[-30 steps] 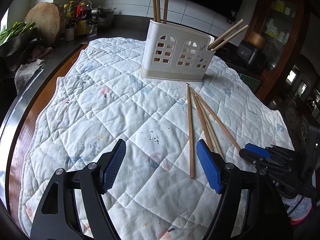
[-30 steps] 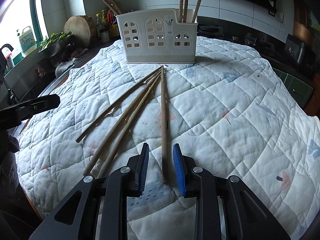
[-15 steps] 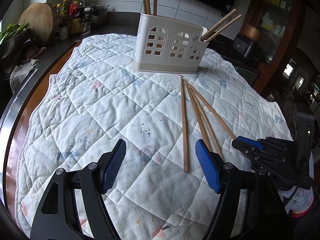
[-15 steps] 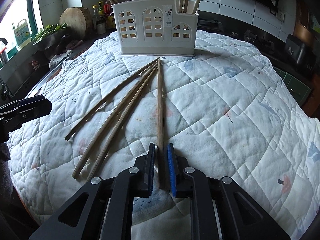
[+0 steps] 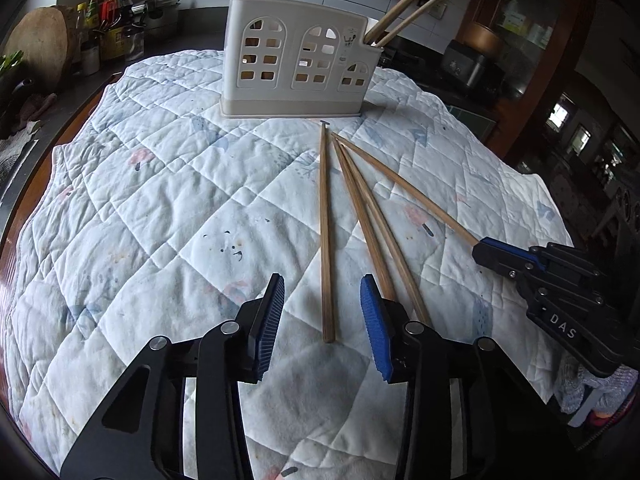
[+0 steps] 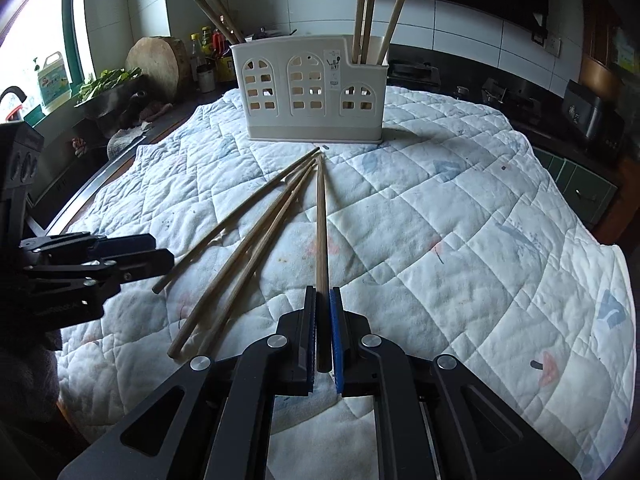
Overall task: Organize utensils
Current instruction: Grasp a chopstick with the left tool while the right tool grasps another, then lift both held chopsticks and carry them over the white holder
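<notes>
Four wooden chopsticks lie fanned on a quilted cloth (image 6: pixel 460 208), tips converging just in front of a white slotted utensil holder (image 6: pixel 312 92) that already carries several upright and leaning sticks in its end compartments. The right gripper (image 6: pixel 323 336) has its blue pads pressed together on the blunt near end of the rightmost chopstick (image 6: pixel 321 224), the shaft running straight forward from the jaws toward the holder; whether that end is lifted clear of the cloth cannot be told. The left gripper (image 5: pixel 322 324) hangs with its pads well apart, straddling the near end of the leftmost chopstick (image 5: pixel 325 232) without touching it. Between these two lie the middle pair (image 5: pixel 366 216), close together and nearly touching along their length. Handling judgement: each stick is light, stiff and slender, with a smooth wooden surface that may pivot or slip between flat pads if held at one point only. An end grip, as shown, leaves a long unsupported lever, so the tip will probably swing with any wrist rotation; a hold nearer mid-length would steady it, at the cost of less free length to drop into a compartment. The soft cloth yields under the pads, which likely eases picking up so thin an object.
</notes>
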`<state>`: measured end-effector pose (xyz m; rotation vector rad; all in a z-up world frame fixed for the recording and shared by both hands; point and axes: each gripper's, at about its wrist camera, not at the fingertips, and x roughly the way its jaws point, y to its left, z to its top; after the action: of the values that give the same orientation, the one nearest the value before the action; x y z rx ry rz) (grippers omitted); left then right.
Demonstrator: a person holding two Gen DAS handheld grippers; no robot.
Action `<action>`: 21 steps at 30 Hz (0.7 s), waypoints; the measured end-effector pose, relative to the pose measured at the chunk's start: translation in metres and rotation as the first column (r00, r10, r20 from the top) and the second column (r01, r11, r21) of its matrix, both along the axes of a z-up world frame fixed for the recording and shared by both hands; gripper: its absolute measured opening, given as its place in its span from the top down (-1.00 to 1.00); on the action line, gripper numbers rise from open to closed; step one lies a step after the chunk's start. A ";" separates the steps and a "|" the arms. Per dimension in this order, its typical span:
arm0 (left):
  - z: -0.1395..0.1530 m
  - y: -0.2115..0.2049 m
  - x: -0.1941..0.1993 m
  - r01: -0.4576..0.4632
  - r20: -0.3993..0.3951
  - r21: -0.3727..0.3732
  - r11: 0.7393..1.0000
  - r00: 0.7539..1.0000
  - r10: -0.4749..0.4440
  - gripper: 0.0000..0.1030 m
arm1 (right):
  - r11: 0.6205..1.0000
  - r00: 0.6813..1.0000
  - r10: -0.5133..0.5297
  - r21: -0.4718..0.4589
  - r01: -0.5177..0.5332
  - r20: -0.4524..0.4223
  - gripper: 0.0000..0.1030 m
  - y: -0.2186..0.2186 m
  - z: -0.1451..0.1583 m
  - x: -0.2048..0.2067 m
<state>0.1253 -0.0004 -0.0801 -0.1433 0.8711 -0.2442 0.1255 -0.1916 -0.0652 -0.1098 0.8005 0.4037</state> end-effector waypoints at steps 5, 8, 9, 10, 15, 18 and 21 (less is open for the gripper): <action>-0.008 -0.007 0.012 0.009 -0.028 -0.005 1.000 1.000 -0.010 0.52 | 0.999 0.999 0.005 0.035 -0.006 0.053 0.87 -0.003 0.024 -0.005; -0.012 -0.009 0.018 0.004 -0.042 -0.009 1.000 0.999 -0.005 0.57 | 0.999 0.996 0.004 0.053 -0.009 0.085 0.87 -0.004 0.038 -0.007; -0.014 -0.009 0.020 0.004 -0.046 -0.011 1.000 0.999 -0.005 0.59 | 0.998 0.995 0.004 0.059 -0.010 0.095 0.87 -0.005 0.043 -0.007; -0.016 -0.010 0.021 0.002 -0.052 -0.011 1.000 0.999 -0.002 0.63 | 0.998 0.995 0.003 0.066 -0.010 0.104 0.87 -0.006 0.046 -0.008; -0.017 -0.011 0.024 -0.011 -0.053 0.004 1.000 0.999 0.011 0.73 | 0.995 0.991 -0.004 0.095 -0.009 0.133 0.87 -0.011 0.062 -0.007; -0.016 -0.017 0.025 -0.014 -0.046 0.063 0.998 0.999 0.017 0.82 | 0.994 0.990 -0.010 0.107 -0.006 0.142 0.87 -0.013 0.068 -0.006; -0.013 -0.018 0.025 -0.016 -0.045 0.077 0.997 0.999 0.020 0.88 | 0.994 0.989 -0.009 0.111 -0.007 0.148 0.87 -0.014 0.071 -0.006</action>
<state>0.1504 -0.0188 -0.0935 -0.0857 0.9227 -0.1911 0.1192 -0.2058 0.0057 -0.0346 0.6296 0.4334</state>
